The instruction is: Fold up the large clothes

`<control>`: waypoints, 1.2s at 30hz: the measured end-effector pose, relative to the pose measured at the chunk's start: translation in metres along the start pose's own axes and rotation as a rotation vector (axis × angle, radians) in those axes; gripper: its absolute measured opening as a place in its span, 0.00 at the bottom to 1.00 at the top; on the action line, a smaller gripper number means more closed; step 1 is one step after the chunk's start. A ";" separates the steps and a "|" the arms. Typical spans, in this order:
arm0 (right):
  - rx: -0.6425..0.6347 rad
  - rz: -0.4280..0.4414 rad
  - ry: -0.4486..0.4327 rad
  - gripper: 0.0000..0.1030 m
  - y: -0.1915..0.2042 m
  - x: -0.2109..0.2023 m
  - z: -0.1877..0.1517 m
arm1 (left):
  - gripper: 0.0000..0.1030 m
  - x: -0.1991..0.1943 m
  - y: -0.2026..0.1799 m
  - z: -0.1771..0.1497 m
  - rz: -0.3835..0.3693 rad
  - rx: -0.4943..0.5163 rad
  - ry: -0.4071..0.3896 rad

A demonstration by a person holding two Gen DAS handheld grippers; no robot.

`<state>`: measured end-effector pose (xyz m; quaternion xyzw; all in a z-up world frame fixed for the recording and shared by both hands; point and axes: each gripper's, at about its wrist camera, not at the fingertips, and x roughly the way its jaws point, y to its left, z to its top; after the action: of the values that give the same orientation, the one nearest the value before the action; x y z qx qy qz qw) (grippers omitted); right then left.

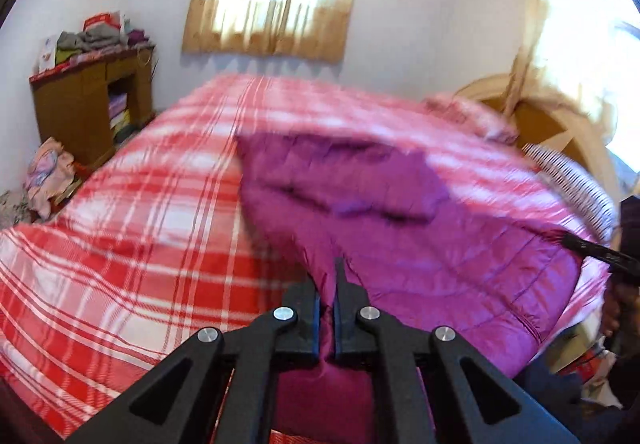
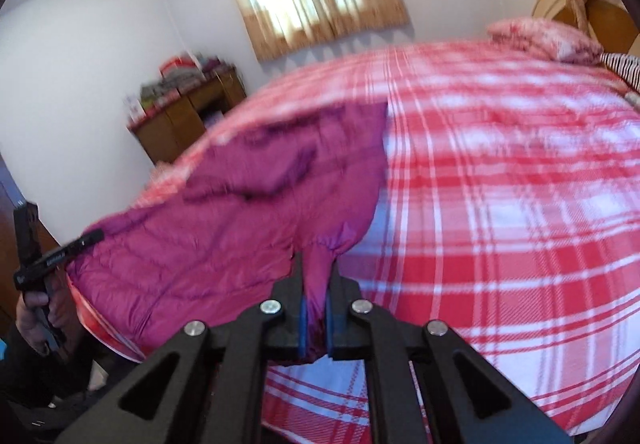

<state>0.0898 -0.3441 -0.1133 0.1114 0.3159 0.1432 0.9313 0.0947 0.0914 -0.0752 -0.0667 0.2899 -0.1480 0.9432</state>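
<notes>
A: Left wrist view: the left gripper (image 1: 329, 308) is clamped on the jacket (image 1: 400, 236) hem at the bed's (image 1: 120, 244) near edge. Rest of the jacket lies toward the near right corner. The right gripper (image 1: 560, 236) tip shows at the far hem.

B: Right wrist view: the right gripper (image 2: 316, 300) is pinching the jacket (image 2: 240, 212) fabric too; left gripper (image 2: 86, 236) at the other corner.

A: Both hem corners held, likely so the hem folds over evenly.
</notes>
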 end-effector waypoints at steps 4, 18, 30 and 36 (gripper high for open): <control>-0.018 0.053 -0.134 0.08 0.020 -0.050 0.030 | 0.03 -0.042 -0.010 0.023 -0.040 0.014 -0.092; 0.017 -0.055 -0.151 0.08 -0.009 0.106 0.148 | 0.08 0.130 0.072 0.093 0.078 -0.105 0.011; 0.078 -0.191 -0.032 0.08 -0.056 0.213 0.173 | 0.82 0.162 0.088 0.132 0.313 -0.113 -0.131; 0.116 -0.246 0.024 0.51 -0.063 0.248 0.186 | 0.83 0.175 0.068 0.133 0.437 -0.072 -0.143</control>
<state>0.4058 -0.3406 -0.1263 0.1236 0.3462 0.0110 0.9299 0.3245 0.1054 -0.0728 -0.0462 0.2349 0.0755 0.9680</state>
